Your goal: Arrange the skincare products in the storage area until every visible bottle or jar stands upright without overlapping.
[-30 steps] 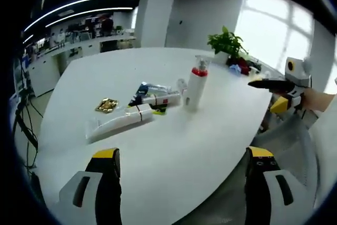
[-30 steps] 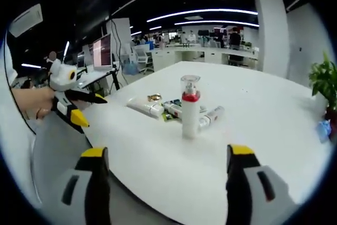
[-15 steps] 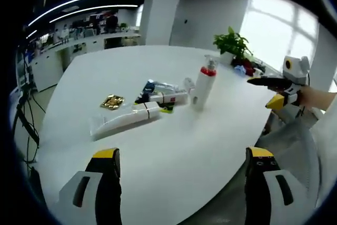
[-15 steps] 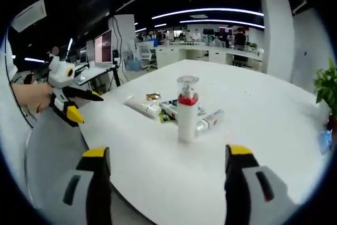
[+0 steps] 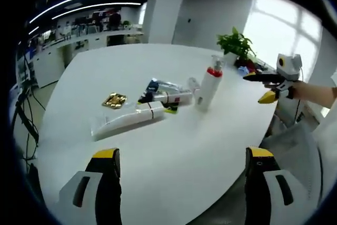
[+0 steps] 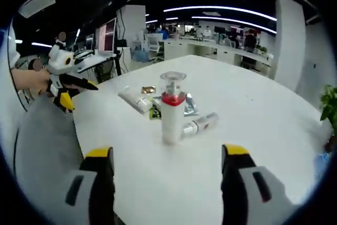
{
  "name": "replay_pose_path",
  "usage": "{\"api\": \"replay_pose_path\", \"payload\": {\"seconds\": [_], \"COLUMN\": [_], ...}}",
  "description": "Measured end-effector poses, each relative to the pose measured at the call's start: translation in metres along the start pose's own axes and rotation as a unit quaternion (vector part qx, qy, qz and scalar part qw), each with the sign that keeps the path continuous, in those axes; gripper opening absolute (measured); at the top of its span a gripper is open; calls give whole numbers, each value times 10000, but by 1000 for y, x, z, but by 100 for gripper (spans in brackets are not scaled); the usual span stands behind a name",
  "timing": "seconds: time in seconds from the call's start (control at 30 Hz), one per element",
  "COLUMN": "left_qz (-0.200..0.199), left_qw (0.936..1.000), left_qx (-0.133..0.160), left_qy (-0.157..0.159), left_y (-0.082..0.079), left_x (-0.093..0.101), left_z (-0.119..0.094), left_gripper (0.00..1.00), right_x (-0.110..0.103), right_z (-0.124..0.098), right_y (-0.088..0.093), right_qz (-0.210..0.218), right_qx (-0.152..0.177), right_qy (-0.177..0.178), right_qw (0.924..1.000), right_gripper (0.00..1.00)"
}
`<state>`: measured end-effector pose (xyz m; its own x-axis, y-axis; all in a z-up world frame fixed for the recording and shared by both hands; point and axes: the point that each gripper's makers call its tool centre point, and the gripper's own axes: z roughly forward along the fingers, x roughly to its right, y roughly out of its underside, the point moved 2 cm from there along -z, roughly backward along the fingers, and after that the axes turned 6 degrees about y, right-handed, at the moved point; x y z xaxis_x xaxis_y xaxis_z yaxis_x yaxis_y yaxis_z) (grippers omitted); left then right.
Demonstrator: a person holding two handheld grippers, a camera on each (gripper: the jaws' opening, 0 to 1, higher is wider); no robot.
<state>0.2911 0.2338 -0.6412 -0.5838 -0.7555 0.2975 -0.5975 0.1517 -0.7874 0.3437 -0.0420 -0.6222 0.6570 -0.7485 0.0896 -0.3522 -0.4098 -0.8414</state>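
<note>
Left gripper view shows the left gripper (image 5: 180, 183) with jaws spread wide and empty, rising at 6 o'clock over the near edge of the white table (image 5: 174, 151). The skincare products sit grouped near the table's middle, at about 12 o'clock from the jaws. One pump bottle (image 5: 209, 84), white with a red collar and clear cap, stands upright at the group's right end. The long white tube (image 5: 129, 120) lies flat at 11 o'clock; a second tube (image 5: 172, 97) with a red band lies beside it, and a blue sachet (image 5: 158, 86) lies touching or overlapping that tube just behind it. A gold packet (image 5: 114, 100) lies apart at the group's left. The right gripper (image 5: 263, 85) is seen at 2 o'clock, held in the air beside the table edge, well apart from the bottle. Right gripper view shows its own jaws (image 6: 164, 183) likewise wide and empty, with the bottle at 12 o'clock and a small tube (image 6: 199, 125) lying just behind it. Judgement: the tubes are likely light, soft-walled and smooth, so they would dent if pinched mid-body and may slip. The firmer hold is probably near the cap or shoulder, across the narrow width. Standing a tube on its cap looks unsteady, and the upright bottle could topple if knocked. The lying items remain to be stood up.
</note>
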Motion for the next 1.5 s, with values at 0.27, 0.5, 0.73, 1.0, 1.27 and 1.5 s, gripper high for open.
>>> {"api": "replay_pose_path", "payload": {"seconds": [0.27,0.5,0.73,1.0,1.27,1.5], "left_qz": [-79,-138,-182,-308,-438,-452], "left_qw": [9999,9998,9998,9994,9988,9986], "left_qx": [-85,-85,-83,-70,-32,-19], "left_qy": [-27,-81,-93,-149,-223,-261], "left_y": [4,2,1,2,4,3], "left_x": [-3,-8,-10,-16,-23,-27], "left_z": [4,7,10,12,13,13], "left_gripper": [97,97,97,97,97,97], "right_x": [27,38,51,62,63,60], "right_z": [17,32,50,76,103,125], "right_y": [1,-1,-5,-6,-9,-4], "right_qz": [-315,-1019,-1246,-1776,-2470,-3129], "right_qx": [-167,-394,-481,-743,-855,-1107], "right_qy": [-131,-484,-765,-1086,-1474,-1893], "right_qw": [9993,9928,9881,9753,9539,9241], "right_gripper": [83,80,75,73,66,55]}}
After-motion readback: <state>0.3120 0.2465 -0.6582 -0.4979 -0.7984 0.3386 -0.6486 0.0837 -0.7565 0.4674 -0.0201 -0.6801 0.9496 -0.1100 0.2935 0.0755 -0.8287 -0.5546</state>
